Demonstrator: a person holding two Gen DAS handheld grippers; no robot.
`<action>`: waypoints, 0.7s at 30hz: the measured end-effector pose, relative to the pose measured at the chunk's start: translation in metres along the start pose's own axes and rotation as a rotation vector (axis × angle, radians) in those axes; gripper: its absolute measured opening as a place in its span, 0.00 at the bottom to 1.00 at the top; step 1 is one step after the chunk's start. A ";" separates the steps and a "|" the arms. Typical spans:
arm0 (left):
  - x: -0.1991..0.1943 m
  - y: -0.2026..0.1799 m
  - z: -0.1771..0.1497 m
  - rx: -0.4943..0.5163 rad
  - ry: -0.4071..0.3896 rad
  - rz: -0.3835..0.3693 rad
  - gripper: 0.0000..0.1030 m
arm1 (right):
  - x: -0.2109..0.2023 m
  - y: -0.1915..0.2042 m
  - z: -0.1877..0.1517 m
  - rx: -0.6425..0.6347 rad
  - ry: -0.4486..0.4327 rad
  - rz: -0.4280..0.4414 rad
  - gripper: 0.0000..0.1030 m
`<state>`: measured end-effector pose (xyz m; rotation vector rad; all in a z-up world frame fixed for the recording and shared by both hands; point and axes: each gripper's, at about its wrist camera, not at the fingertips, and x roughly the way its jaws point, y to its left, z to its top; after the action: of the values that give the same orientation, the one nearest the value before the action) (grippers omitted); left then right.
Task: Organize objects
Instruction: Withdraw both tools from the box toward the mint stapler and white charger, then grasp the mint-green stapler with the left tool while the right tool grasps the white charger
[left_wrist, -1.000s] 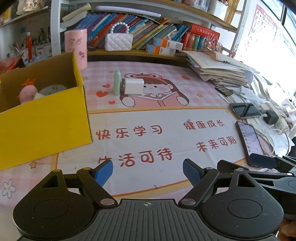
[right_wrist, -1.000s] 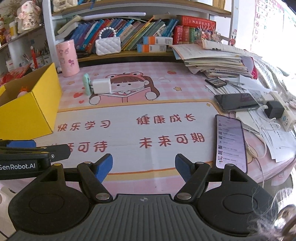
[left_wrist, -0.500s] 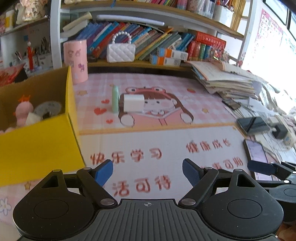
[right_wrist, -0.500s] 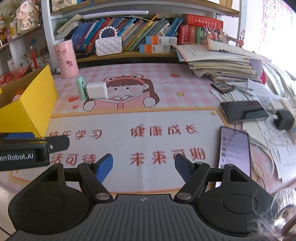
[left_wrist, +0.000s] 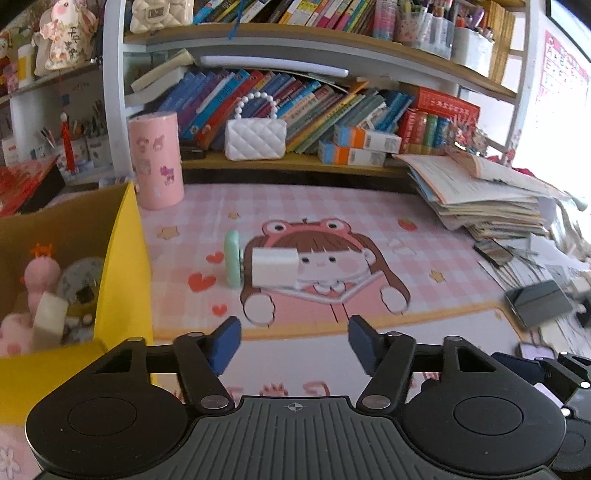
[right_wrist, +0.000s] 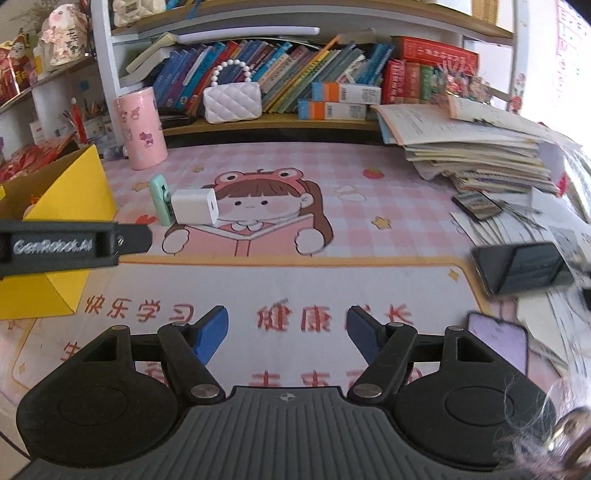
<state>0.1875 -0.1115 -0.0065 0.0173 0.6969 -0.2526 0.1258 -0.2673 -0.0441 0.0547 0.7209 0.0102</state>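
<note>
Both tools hover over the pink mat that covers the surface, and neither has hold of anything. The left tool has just been closing; its blue fingers stand partly apart with only mat between them. The right tool has also been narrowing, half open and empty. Ahead of both, toward the back edge, a white charger lies on the mat, touching a mint-green case that stands on its edge just left of it. A yellow box sits at the left edge with a pink toy inside. A pink cup stands near the back left corner.
</note>
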 end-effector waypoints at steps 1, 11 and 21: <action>0.003 0.000 0.003 -0.002 -0.001 0.008 0.55 | 0.003 0.000 0.003 -0.007 -0.005 0.007 0.68; 0.038 0.006 0.035 -0.024 -0.009 0.084 0.43 | 0.041 0.002 0.037 -0.040 -0.039 0.060 0.67; 0.078 0.014 0.059 -0.055 0.009 0.144 0.33 | 0.072 0.002 0.059 -0.049 -0.037 0.085 0.67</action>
<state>0.2858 -0.1210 -0.0118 0.0159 0.7079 -0.0956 0.2185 -0.2665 -0.0470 0.0389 0.6810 0.1079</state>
